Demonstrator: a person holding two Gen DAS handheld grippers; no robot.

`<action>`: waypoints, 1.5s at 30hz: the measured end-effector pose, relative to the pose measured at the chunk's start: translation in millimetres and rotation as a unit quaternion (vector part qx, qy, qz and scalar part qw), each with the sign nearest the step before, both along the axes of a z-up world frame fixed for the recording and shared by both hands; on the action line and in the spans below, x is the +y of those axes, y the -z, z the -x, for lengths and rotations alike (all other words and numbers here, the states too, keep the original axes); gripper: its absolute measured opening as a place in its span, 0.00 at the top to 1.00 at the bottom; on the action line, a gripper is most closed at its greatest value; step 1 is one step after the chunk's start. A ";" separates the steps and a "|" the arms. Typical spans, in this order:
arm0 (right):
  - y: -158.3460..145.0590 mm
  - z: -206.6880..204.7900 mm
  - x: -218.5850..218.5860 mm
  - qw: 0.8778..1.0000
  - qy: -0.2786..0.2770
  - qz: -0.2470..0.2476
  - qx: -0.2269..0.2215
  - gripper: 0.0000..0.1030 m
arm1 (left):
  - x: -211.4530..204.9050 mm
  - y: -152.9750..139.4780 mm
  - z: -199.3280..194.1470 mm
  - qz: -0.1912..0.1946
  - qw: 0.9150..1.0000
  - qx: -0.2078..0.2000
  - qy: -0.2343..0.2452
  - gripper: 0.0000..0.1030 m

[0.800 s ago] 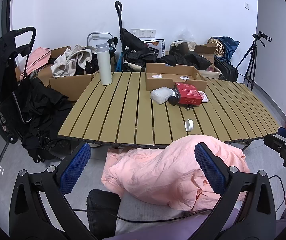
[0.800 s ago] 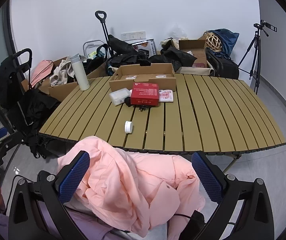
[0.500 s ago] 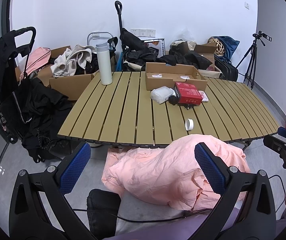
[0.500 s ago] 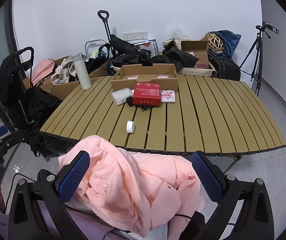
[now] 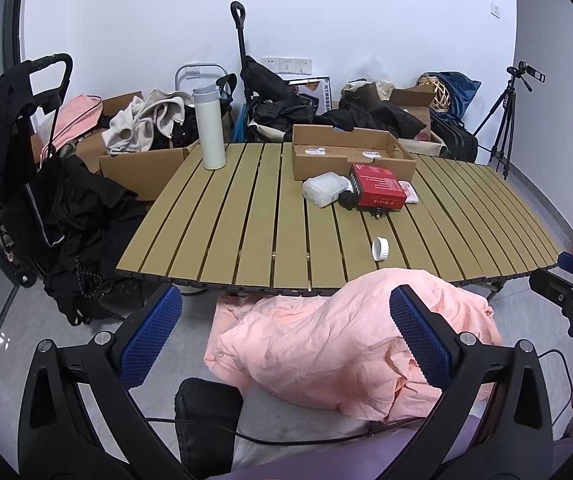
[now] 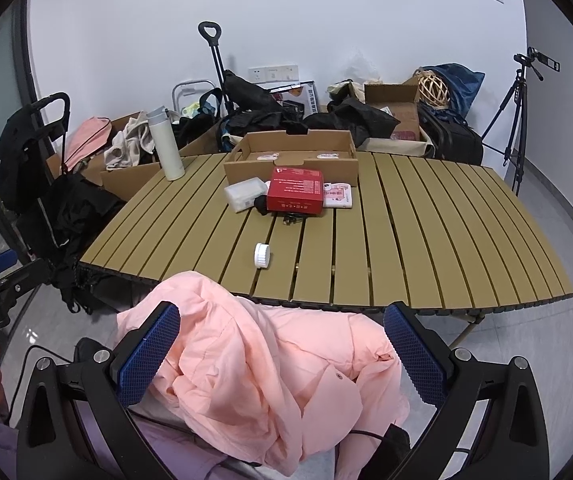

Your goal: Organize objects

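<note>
Two hand-held grippers wait short of the desk: the left hand-held gripper and the right hand-held gripper both have their blue pads spread wide and pinch nothing. Directly beneath and between the fingers of each lies a crumpled pink jacket, off the slatted desk and on the near side of its edge. Ahead of the right hand-held gripper, a white bottle cap sits alone near the desk's front edge; farther ahead a red box lies with a clear plastic container touching or just beside its left side and a pink-printed packet at its right, all just in front of an open cardboard tray. A white thermos stands upright far ahead and left of the left hand-held gripper. By my reading the task is at its start, with nothing yet grasped and the loose items ungathered. The next move likely calls for reaching forward over the jacket to the cap, the closest item, closing on its ribbed rim without rolling it, or else gathering the jacket first.
</note>
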State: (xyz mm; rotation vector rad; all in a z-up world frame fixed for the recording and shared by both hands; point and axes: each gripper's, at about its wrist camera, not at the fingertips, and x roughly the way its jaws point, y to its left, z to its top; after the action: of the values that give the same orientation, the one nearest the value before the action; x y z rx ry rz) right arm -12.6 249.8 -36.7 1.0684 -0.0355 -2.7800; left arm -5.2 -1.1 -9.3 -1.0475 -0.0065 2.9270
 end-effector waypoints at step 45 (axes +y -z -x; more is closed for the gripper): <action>118.5 174.1 36.6 0.994 0.012 0.034 -0.105 0.25 | 136.0 169.4 248.0 -0.101 0.959 -0.174 0.200 0.54</action>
State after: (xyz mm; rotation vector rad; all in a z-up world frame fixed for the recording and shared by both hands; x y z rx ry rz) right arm -186.7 286.4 -155.2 1.3464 -0.1690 -2.6536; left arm -253.2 134.9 -178.7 -1.3298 -0.0896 2.3036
